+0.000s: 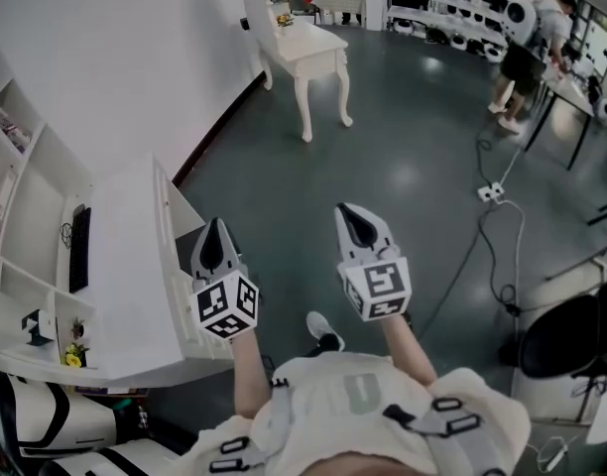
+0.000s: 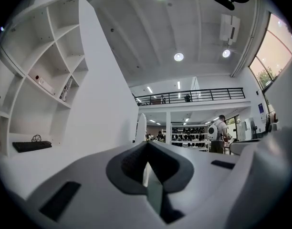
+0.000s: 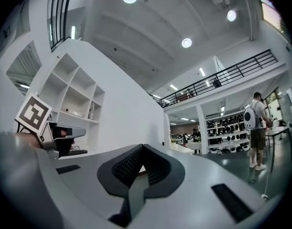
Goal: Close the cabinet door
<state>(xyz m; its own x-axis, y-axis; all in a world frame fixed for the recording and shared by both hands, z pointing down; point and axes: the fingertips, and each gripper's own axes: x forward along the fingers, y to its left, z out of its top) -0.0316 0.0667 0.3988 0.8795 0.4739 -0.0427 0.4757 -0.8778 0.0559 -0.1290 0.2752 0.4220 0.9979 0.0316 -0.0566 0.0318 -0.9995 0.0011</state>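
Cabinet door (image 1: 125, 276) is seen standing open at nine o'clock; left hand-held gripper (image 1: 216, 230) and right hand-held gripper (image 1: 354, 217) are held closed, empty.

The right tool (image 3: 142, 147) is closed and empty, white cabinet (image 3: 81, 97) at left, perhaps shelving a keyboard (image 3: 78, 152)

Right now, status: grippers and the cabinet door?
Left gripper shut, empty; right gripper shut, empty. Cabinet door stands open, just left of left gripper. Nothing seen between them.
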